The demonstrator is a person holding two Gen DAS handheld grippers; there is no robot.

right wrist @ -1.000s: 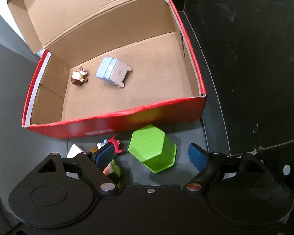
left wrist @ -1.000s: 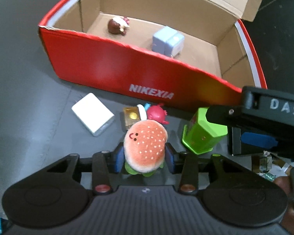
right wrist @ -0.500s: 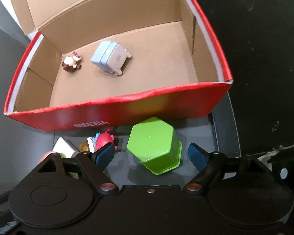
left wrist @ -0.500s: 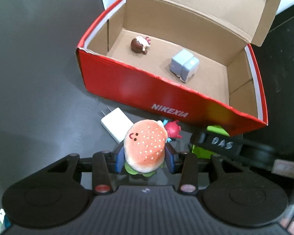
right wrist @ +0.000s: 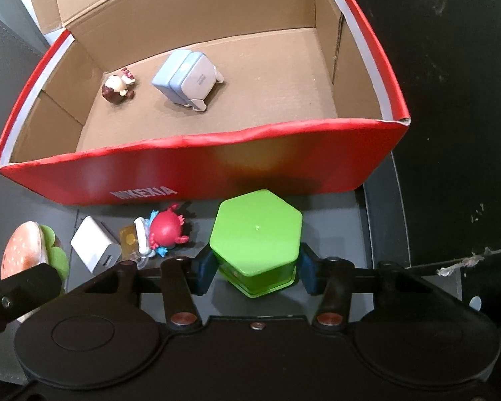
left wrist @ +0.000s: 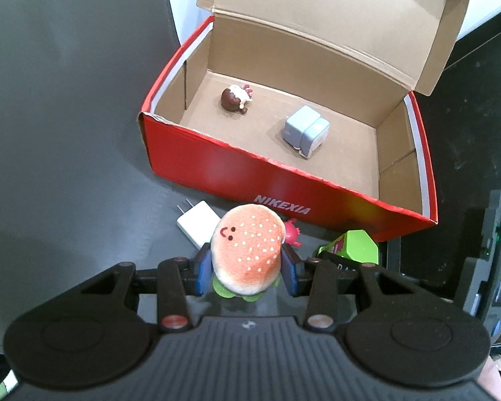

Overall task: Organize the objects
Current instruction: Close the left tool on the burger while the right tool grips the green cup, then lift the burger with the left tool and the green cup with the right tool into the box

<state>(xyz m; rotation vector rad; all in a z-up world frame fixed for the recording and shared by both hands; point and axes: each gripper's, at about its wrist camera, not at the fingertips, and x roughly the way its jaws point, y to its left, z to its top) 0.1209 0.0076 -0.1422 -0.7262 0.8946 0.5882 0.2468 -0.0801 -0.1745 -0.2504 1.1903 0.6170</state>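
My left gripper [left wrist: 247, 269] squeezes the burger toy [left wrist: 247, 255], my right gripper [right wrist: 255, 272] squeezes the green box [right wrist: 255, 234], and the red box [right wrist: 217, 170] sits just above both.

Dark table [right wrist: 451, 100], open red box [right wrist: 217, 170], white charger [right wrist: 95, 247], red figurine [right wrist: 165, 232], perhaps a small amber block [right wrist: 129, 239]

Both wrist cameras peer steeply down along their jaws from close above the dark table, the left from the left side, the right from the right, both sharing the open red cardboard box [left wrist: 284, 180] [right wrist: 197, 173] ahead.
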